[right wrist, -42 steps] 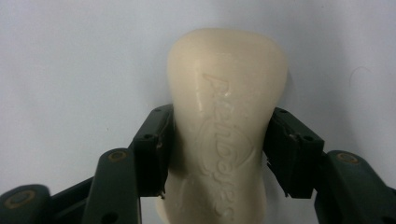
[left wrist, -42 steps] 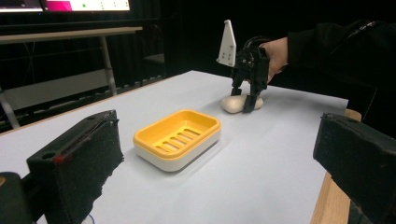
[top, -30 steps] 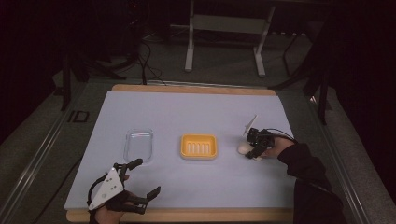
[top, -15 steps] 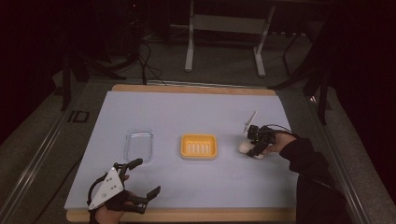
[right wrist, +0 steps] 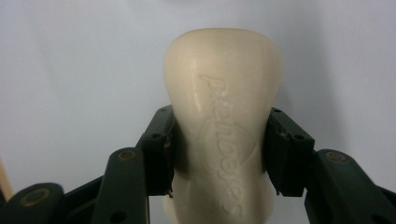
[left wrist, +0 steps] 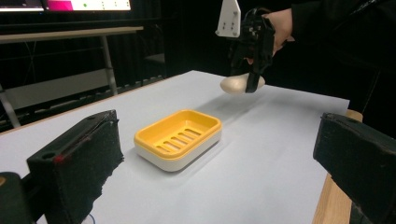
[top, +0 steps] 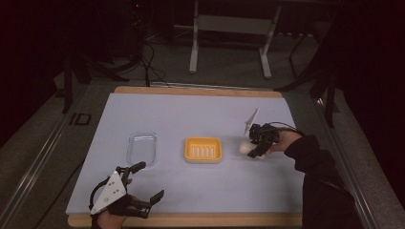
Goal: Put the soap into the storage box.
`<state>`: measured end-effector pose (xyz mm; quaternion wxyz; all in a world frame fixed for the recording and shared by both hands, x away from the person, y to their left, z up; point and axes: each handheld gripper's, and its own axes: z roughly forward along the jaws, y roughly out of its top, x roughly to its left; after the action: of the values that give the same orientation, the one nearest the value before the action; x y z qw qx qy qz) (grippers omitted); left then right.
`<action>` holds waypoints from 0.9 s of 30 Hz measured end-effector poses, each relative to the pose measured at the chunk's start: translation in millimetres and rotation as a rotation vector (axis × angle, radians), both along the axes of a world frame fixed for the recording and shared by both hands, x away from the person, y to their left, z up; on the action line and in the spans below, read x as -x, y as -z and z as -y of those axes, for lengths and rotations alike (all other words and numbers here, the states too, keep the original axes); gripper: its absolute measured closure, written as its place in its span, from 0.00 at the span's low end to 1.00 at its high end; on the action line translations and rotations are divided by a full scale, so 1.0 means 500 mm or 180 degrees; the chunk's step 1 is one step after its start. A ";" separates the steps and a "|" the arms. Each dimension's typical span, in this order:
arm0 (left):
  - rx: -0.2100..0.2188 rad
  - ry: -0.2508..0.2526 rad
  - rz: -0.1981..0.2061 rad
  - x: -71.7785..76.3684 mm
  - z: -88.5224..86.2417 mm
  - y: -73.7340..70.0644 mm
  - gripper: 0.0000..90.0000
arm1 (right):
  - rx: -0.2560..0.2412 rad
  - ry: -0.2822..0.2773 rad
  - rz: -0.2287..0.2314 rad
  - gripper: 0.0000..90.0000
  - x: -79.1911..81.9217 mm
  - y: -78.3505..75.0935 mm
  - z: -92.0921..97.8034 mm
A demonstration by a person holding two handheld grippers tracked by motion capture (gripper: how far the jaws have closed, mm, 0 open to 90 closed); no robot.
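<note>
Between the two black jaws of the right gripper [right wrist: 219, 154] sits a cream bar of soap [right wrist: 223, 116], pinched across its narrow waist with the rounded end sticking out well past the tips. In the left gripper view the bar [left wrist: 240, 84] hangs clear above the pale table [top: 191, 114], its shadow lying on the sheet below, so it looks lifted, not resting.

My worry is the grip itself. Soap is slick and this bar is curved, and the pads bite only a short stretch of its sides; a quick swing or a tilt could, I'd judge, let it squirt forward out of the jaws and drop. The yellow soap dish [top: 203, 149] lies beyond the jaw tips, toward the middle of the table, and a careless release could land the bar on its rim.

Reaching in from the table's right side, the sleeved forearm [top: 313, 160] carries the gripper [top: 254, 147] angled downward. Over at the near edge, the left gripper [top: 145, 183] rests low, jaws spread wide and holding nothing, with a clear plastic lid [top: 142, 148] lying just ahead of them.
</note>
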<state>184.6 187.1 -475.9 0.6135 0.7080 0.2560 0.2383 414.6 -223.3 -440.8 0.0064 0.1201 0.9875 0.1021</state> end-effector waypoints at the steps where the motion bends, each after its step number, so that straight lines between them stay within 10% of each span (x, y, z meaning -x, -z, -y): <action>1: -0.0001 0.0002 -0.0001 0.000 0.000 0.000 0.01 | -0.0023 -0.0022 0.0020 0.56 0.000 -0.003 -0.002; 27: -0.0006 0.0015 0.0003 0.000 0.001 0.000 0.01 | -0.0287 -0.0462 0.0019 0.56 0.021 -0.042 -0.120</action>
<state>184.4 186.7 -475.9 0.6136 0.7091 0.2538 0.2374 404.0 -163.5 -419.9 -0.0036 0.0482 0.9880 0.1470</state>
